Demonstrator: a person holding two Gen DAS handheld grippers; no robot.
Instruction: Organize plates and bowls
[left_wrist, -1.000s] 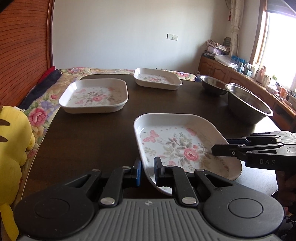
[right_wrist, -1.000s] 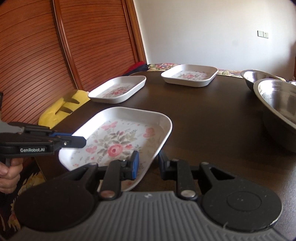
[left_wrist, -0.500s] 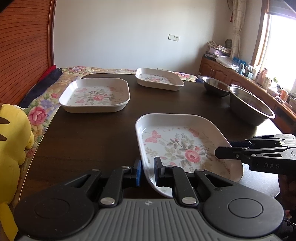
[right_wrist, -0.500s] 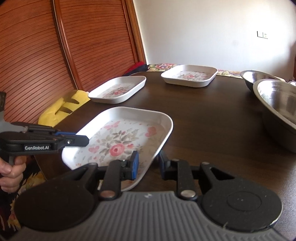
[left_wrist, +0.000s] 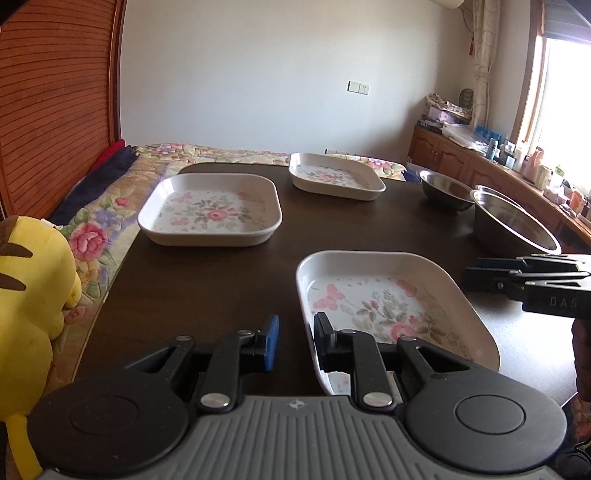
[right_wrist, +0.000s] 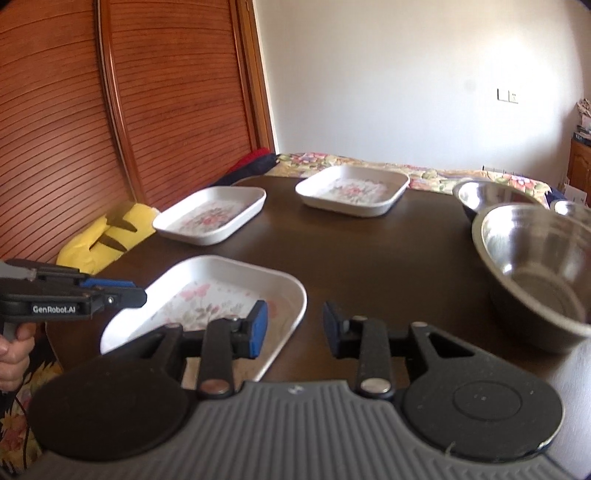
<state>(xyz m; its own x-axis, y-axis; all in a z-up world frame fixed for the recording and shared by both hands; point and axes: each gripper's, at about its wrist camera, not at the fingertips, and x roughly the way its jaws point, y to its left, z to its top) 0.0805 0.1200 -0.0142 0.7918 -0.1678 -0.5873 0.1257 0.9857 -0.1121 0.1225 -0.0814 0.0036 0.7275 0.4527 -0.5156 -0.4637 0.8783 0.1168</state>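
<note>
A white floral square plate (left_wrist: 388, 295) (right_wrist: 221, 288) lies at the near end of the dark table (left_wrist: 221, 280). My left gripper (left_wrist: 295, 339) is open, its fingers straddling the plate's left rim without pinching it. At the opposite rim my right gripper (right_wrist: 295, 328) stands wide open, with the left finger over the plate and the right finger off it. Each gripper shows in the other view, the right gripper (left_wrist: 469, 275) and the left gripper (right_wrist: 144, 295). Two matching plates sit farther off, one on the left (left_wrist: 210, 210) (right_wrist: 210, 218) and one at the back (left_wrist: 332, 177) (right_wrist: 354, 192).
A large steel bowl (left_wrist: 513, 225) (right_wrist: 535, 266) stands on the right of the table, with a smaller steel bowl (left_wrist: 443, 188) (right_wrist: 491, 195) behind it. A yellow plush toy (left_wrist: 29, 295) (right_wrist: 107, 236) and floral bedding (left_wrist: 110, 221) lie off the left edge. A wooden sideboard (left_wrist: 461, 162) runs along the right wall.
Both grippers have opened wider at the near plate's rims, the right one the most. The right gripper has drawn back a little from the plate.
</note>
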